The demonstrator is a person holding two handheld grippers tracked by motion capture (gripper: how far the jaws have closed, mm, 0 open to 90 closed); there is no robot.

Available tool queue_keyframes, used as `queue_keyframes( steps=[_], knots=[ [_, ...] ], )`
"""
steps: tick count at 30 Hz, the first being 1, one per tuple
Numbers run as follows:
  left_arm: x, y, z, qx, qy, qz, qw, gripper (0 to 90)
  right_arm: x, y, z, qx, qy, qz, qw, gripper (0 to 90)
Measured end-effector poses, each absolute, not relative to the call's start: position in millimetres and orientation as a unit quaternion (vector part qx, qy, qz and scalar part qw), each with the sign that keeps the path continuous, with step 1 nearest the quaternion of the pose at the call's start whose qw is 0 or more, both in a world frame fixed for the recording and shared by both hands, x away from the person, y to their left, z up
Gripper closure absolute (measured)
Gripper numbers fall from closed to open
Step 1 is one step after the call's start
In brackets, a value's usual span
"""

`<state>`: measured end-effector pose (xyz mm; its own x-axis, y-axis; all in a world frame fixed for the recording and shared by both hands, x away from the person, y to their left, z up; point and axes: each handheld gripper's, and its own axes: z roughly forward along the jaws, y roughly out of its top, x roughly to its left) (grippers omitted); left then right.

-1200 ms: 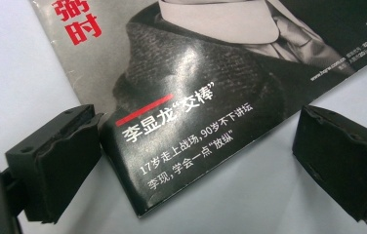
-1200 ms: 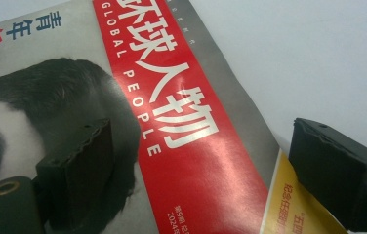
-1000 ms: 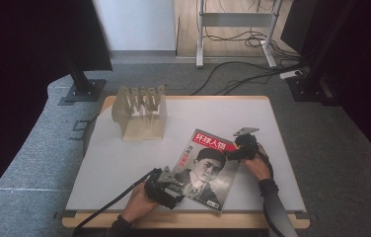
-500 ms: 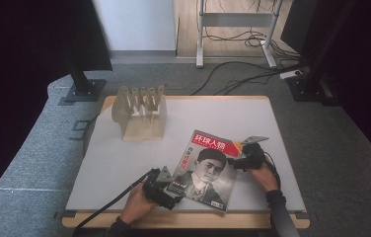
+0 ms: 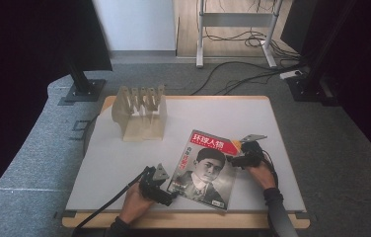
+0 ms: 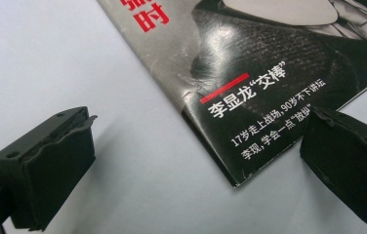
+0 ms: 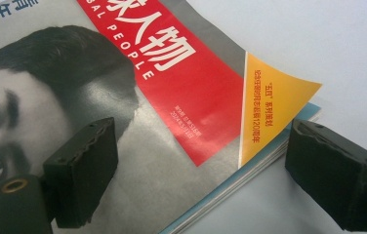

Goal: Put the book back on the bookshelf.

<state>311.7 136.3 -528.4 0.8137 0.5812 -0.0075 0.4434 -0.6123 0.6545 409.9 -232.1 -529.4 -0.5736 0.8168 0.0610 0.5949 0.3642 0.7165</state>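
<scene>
A magazine with a red title band and a portrait cover lies flat on the white table mat, tilted. My left gripper is at its near left corner, held by a hand. In the left gripper view the left gripper is open, its jaws either side of the magazine corner. My right gripper is at the far right corner. In the right gripper view the right gripper is open, straddling the orange corner of the cover, which curls up slightly.
A pale wooden slotted rack stands at the back left of the table. The wooden table edge runs along the front. Black stands and cables lie on the grey carpet beyond the table.
My right gripper has come down and toward me along the magazine's right corner. The left gripper and the magazine have barely moved.
</scene>
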Motion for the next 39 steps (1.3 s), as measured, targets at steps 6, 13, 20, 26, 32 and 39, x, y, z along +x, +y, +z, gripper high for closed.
queue_keyframes(
  steps=[6,13,20,26,32,39],
  knots=[
    [311.7,136.0,-528.7,0.892,0.287,0.104,0.333,0.0,414.2,-243.0,-525.9,0.456,0.797,0.359,0.166,12.2],
    [311.7,136.1,-528.8,0.892,0.287,0.104,0.333,0.0,432.7,-243.7,-529.4,0.458,0.799,0.356,0.155,9.1],
    [311.7,136.1,-528.9,0.892,0.286,0.104,0.333,0.0,432.0,-239.8,-529.7,0.461,0.795,0.359,0.16,14.8],
    [311.6,136.1,-528.9,0.893,0.286,0.104,0.333,0.0,431.3,-243.8,-526.7,0.476,0.782,0.375,0.144,27.3],
    [311.6,136.1,-528.9,0.893,0.286,0.104,0.333,0.0,428.3,-250.9,-517.0,0.48,0.77,0.388,0.161,54.1],
    [311.5,136.1,-528.9,0.893,0.285,0.104,0.333,0.0,428.3,-245.7,-508.4,0.48,0.775,0.369,0.183,81.4]
  ],
)
